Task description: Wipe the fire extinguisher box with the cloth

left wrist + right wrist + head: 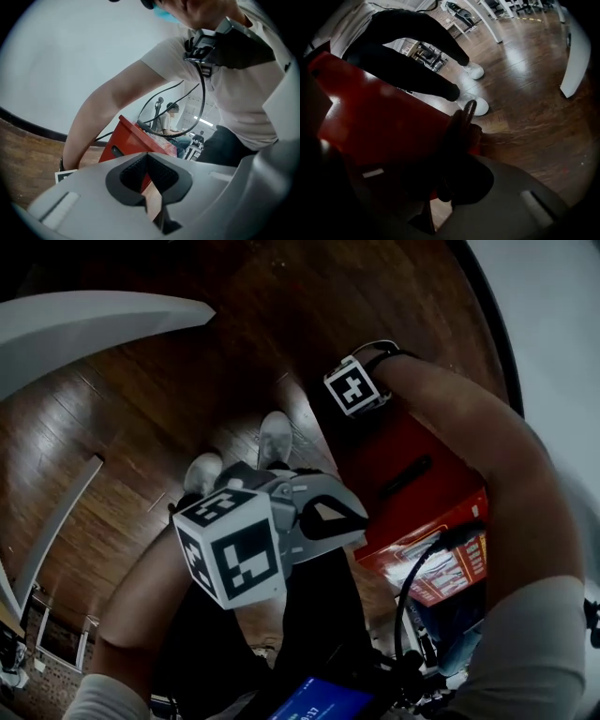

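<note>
At the floor-side edge of the red metal fire extinguisher box (379, 122), my right gripper (457, 150) is pinched on a dark, bunched cloth (465, 119). The cloth appears to lie against the box's red face. I judge the step in hand to be the wiping stroke itself. The next move calls for a firm pinch, steady pressure toward the box, and a draw along the face without letting the cloth fold away.

Beside the box and apart from it, my left gripper (146, 157) is pressed together at the tips with nothing between them.

The right gripper view alone shows the cloth and the pinch. The head view shows the right gripper's marker cube (354, 387) and my forearm (469, 456) above the box, but no cloth. The left gripper view shows the box standing before a pale wall (56, 70), which the head view shows only as a strip beyond the box.
</note>
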### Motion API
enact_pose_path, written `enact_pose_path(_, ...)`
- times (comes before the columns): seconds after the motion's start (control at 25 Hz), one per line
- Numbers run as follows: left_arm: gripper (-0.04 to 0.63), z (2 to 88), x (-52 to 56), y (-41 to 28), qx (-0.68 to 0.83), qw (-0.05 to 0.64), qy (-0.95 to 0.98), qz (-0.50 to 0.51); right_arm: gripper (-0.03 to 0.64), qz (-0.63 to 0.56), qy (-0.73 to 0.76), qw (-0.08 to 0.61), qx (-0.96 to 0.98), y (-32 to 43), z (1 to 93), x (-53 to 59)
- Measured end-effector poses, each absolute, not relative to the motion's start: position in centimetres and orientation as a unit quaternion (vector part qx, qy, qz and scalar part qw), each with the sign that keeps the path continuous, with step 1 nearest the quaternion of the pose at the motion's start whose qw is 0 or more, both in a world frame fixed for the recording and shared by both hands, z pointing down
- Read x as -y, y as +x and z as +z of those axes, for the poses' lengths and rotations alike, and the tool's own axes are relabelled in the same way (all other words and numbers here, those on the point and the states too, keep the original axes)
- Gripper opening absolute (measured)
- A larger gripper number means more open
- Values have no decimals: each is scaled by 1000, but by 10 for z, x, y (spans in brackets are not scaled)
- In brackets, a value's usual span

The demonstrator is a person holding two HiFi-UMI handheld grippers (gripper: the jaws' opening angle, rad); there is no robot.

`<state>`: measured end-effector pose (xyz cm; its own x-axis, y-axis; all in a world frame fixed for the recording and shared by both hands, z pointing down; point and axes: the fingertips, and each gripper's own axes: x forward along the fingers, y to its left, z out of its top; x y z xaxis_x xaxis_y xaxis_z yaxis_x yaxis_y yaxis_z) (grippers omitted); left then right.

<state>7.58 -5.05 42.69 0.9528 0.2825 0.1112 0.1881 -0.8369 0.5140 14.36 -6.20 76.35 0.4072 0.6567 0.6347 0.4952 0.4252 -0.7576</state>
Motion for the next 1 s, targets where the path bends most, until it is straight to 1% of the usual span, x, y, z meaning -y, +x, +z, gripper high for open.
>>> enact_pose_path(0.2,0,446,42,72,-121,274,950,88,55,54,-534,644,545,137,797,53)
enact_pose_path(0.44,0,467,39,63,-120,279,949,90,55,-3,-530,669,521,137,839,58)
enact_pose_path(0.64,0,475,43,55,-112,277,950,93,56,-16,-519,683,513,140,853,61)
enact_pose_path(0.84,0,467,43,43,-115,270,951,100,55,-23,-490,688,534,127,832,87)
enact_pose_path(1.0,0,431,43,44,-120,264,951,103,55,-7,-430,690,582,109,782,119)
